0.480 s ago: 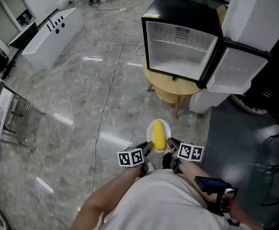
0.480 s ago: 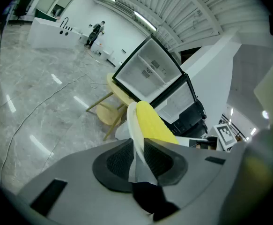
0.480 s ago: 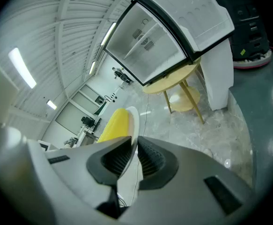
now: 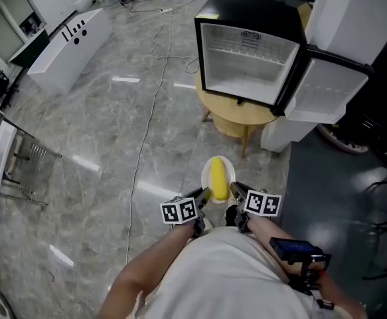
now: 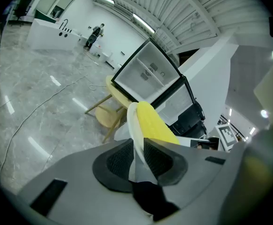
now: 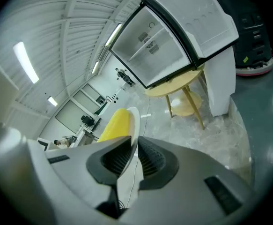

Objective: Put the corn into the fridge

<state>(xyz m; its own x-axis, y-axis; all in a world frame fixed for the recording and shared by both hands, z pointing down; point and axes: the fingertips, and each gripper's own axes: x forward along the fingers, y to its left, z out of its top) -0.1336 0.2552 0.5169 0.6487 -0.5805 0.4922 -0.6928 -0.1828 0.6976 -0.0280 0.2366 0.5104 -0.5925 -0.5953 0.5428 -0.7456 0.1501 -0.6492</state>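
Carry stage; nothing placed yet.

Yellow corn cob point(image 4: 218, 178) lying lengthwise on a small round white plate point(image 4: 208, 165). Held in the air over the grey marble-pattern floor point(image 4: 113, 131), close in front of the person and well apart from the fridge.

Left gripper point(image 4: 205, 194) at the plate's left rim, right gripper point(image 4: 235, 191) at its right rim. Left fingers point(image 5: 115, 161) closed down on the thin rim, pads pressing both of its faces. Right fingers point(image 6: 151, 161) clamped the same way on the opposite rim. Nothing but plate between either pair; no contact with the corn itself.

Small black fridge with white interior point(image 4: 246, 62) seated on a round light-wood tabletop point(image 4: 236, 117). White-lined door point(image 4: 327, 88) swung wide to the right, cavity facing the person.

Judged done: corn lifted on its plate, two-sided grip secure, door already open.

Judged left: close the gap to the tabletop, raise the plate level with the cavity, slide it in, release both rims. Door possibly to be shut afterwards.
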